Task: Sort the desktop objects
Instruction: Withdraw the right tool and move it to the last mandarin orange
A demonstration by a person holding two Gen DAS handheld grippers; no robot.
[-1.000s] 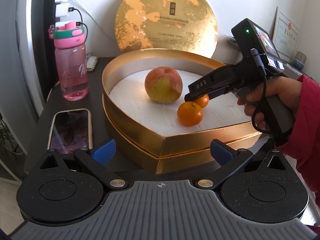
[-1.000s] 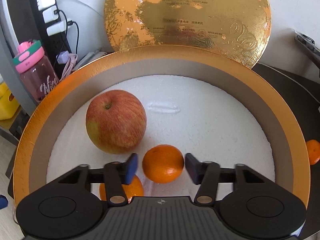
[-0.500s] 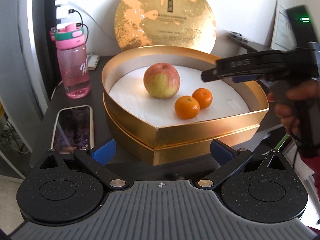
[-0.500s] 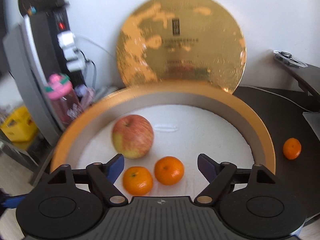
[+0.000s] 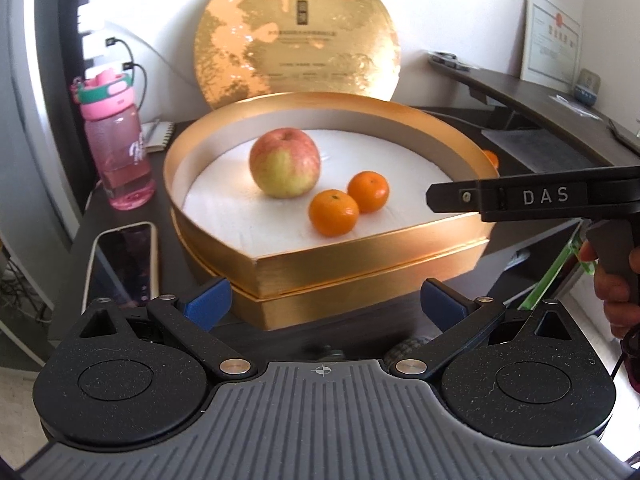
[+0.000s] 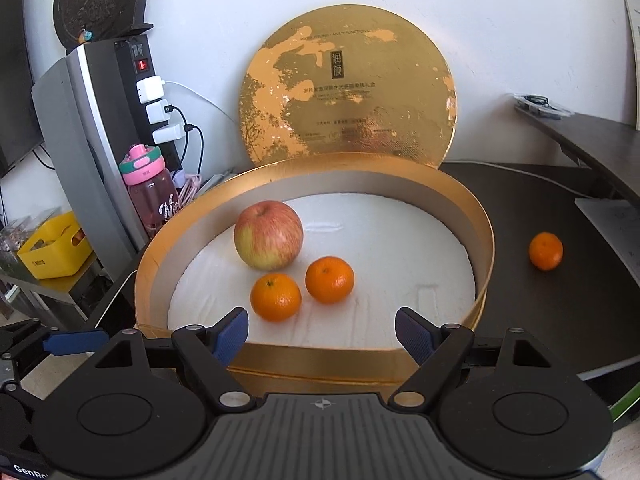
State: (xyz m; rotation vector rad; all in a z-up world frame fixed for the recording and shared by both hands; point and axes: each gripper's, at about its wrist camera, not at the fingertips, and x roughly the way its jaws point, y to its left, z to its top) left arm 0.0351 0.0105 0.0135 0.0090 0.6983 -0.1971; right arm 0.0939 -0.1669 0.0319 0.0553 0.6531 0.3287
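Right wrist view: 2 glossy orange tangerines (image 6: 304, 290) beside red-yellow apple (image 6: 268, 240) in gold box (image 6: 320, 354); both hand-held grippers spread, empty.

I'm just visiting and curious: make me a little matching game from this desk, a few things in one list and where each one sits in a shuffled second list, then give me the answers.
Things:
1. apple
2. lone tangerine
3. pink bottle
4. round gold lid

Places:
A. on the dark desk, outside the gold box
B. propped against the white wall
C. on the white liner inside the gold box
D. left of the box, in front of the power strip

Pairs: 1-C, 2-A, 3-D, 4-B
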